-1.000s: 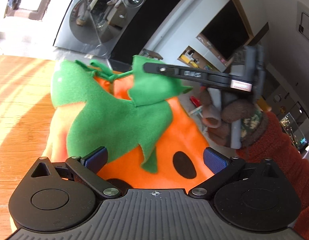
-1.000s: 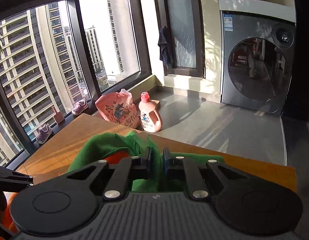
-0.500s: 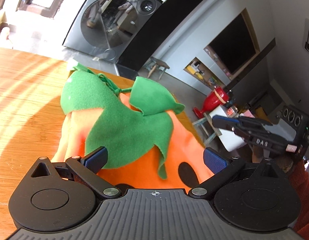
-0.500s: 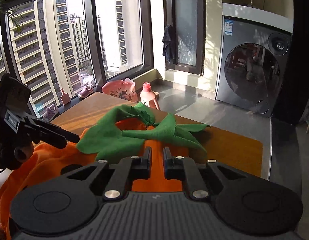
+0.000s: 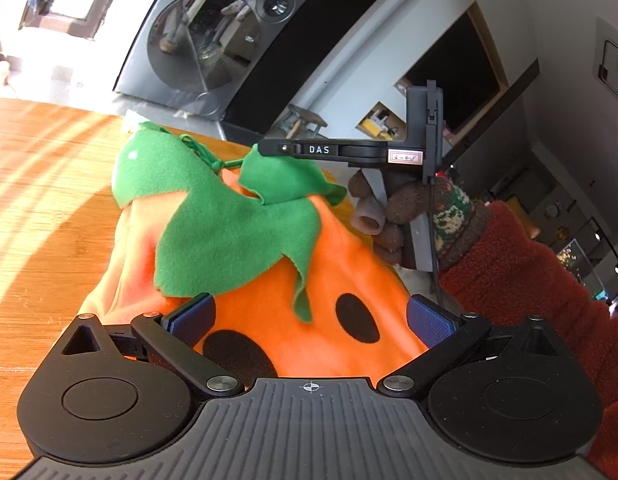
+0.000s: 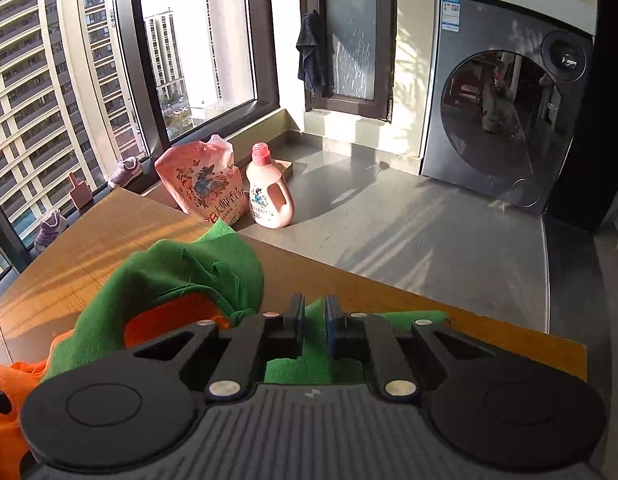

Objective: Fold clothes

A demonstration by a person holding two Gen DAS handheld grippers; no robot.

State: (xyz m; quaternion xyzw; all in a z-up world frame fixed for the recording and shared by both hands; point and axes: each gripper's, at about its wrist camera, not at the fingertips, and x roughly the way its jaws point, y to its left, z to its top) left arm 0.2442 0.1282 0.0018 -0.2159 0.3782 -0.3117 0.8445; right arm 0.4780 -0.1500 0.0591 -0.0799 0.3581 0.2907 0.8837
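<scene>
The orange pumpkin costume (image 5: 277,280), with its green leaf collar (image 5: 229,232) and black spots, lies spread on the wooden table (image 5: 41,184), filling the middle of the left wrist view; its long axis runs from the lower centre of that frame, right under the camera, up towards the tied collar at upper centre. That collar end is what the coming fold looks to turn on. In the right wrist view the collar (image 6: 189,276) bunches in the lower left, and the right gripper (image 6: 313,320) has its jaws drawn narrow with a strip of green fleece pinched between the blue pads, so this hand has hold of one collar flap near the table's far edge. In the left view the same gripper (image 5: 269,148) comes in from the right of frame, its tip meeting the green flap at upper centre, a gloved hand (image 5: 409,216) and a rust-red sleeve (image 5: 529,272) behind it. The left gripper (image 5: 309,316) stands wide, its blue pads (image 5: 193,316) low in the frame on either side of the spotted orange body, clamping nothing; whether they rest on the cloth I cannot tell. So the right hand is at the collar end and the left at the body end, and I'd guess the flap gets carried down the frame towards the left hand.
</scene>
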